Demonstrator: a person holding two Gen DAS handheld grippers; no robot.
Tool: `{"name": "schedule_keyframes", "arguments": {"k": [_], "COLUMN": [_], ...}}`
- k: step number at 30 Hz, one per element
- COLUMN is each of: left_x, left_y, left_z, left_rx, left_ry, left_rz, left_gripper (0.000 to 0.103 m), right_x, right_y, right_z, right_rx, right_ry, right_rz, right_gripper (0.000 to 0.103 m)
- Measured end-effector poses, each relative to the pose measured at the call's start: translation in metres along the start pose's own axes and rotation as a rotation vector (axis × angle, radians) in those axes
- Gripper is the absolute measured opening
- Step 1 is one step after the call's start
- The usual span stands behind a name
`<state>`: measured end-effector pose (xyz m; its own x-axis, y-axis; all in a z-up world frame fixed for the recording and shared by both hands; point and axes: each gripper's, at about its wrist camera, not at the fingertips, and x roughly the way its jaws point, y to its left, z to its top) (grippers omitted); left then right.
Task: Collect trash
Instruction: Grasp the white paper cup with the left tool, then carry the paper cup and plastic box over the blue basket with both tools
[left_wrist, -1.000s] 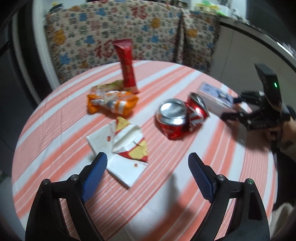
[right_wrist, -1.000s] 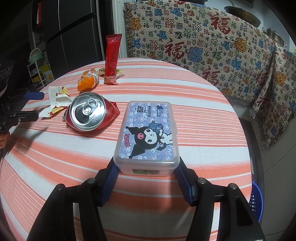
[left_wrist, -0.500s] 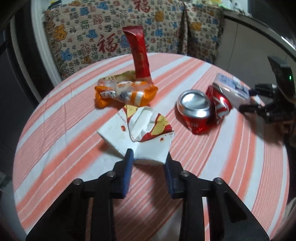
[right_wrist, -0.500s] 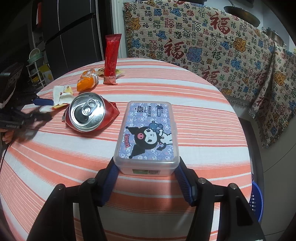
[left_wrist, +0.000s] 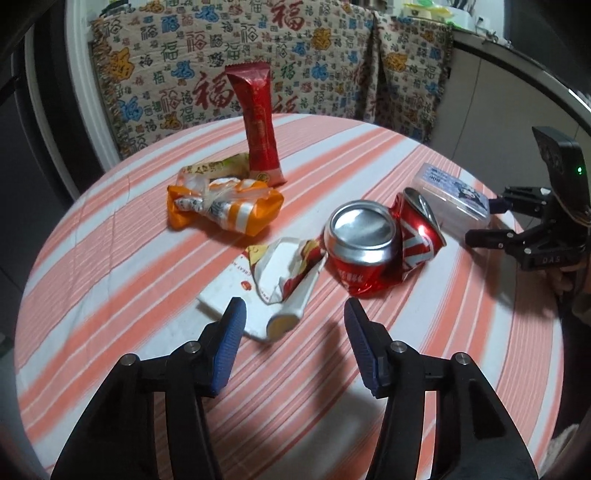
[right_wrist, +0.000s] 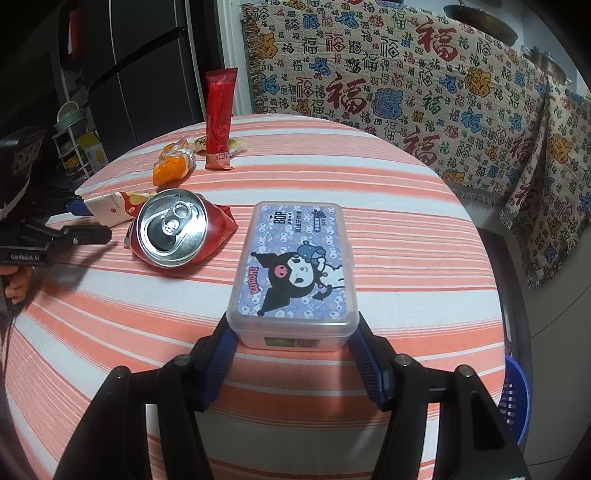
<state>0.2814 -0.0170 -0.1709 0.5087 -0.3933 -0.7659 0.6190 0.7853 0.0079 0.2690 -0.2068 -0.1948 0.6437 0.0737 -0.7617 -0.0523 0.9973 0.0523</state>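
- Round striped table (left_wrist: 110, 258); patterned cloth (right_wrist: 406, 92) behind.
- Left gripper (left_wrist: 291, 325) opening, carton (left_wrist: 258, 295) released since half a second ago.
- Right gripper (right_wrist: 291, 343) clamps box (right_wrist: 295, 269).

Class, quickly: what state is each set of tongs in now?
Left tongs: opening, crumpled paper wrapper between, not gripped.
Right tongs: shut on the plastic box.

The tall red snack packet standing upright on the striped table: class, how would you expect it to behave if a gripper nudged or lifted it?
The red snack packet stands on one narrow sealed end, so a nudge would probably tip it. It looks like thin foil film, so likely light, and it may crumple under the pads. Its glossy surface could be slippery.
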Motion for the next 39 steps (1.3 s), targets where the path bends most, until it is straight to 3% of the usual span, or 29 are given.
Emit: {"name": "schedule_keyframes", "arguments": {"k": [3, 5, 6, 10, 19, 25, 33, 39], "left_x": [-0.002, 0.0, 0.002, 0.003, -0.033, -0.055, -0.05, -0.015], "left_y": [-0.001, 0.0, 0.0, 0.0, 0.001, -0.017, -0.099, -0.184], "left_z": [0.004, 0.005, 0.005, 0.002, -0.008, 0.007, 0.063, 0.114], "left_rx": [-0.012, -0.022, -0.028, -0.07, -0.268, -0.308, -0.264, -0.21], "left_ry": [-0.014, -0.007, 0.002, -0.003, -0.084, -0.137, -0.161, -0.132], "left_rz": [0.01, 0.006, 0.004, 0.02, 0.025, 0.013, -0.118, -0.258], "left_gripper": [0.055, 0.036, 0.018, 0.01, 0.007, 0.007, 0.007, 0.007], "right_x": [0.0, -0.002, -0.004, -0.007, -0.03, -0.054, -0.087, -0.117], "right_y": [-0.004, -0.007, -0.007, -0.007, -0.011, -0.028, -0.085, -0.156], "right_z": [0.004, 0.007, 0.008, 0.017, 0.017, 0.012, 0.003, -0.019], "right_rx": [0.01, 0.015, 0.012, 0.01, 0.017, 0.053, 0.14, 0.227], "right_ry": [0.023, 0.022, 0.017, 0.001, -0.016, -0.043, -0.085, -0.099], "right_rz": [0.018, 0.024, 0.021, 0.031, 0.036, 0.057, 0.024, -0.088], "right_gripper": [0.062, 0.064, 0.065, 0.062, 0.062, 0.062, 0.062, 0.062]}}
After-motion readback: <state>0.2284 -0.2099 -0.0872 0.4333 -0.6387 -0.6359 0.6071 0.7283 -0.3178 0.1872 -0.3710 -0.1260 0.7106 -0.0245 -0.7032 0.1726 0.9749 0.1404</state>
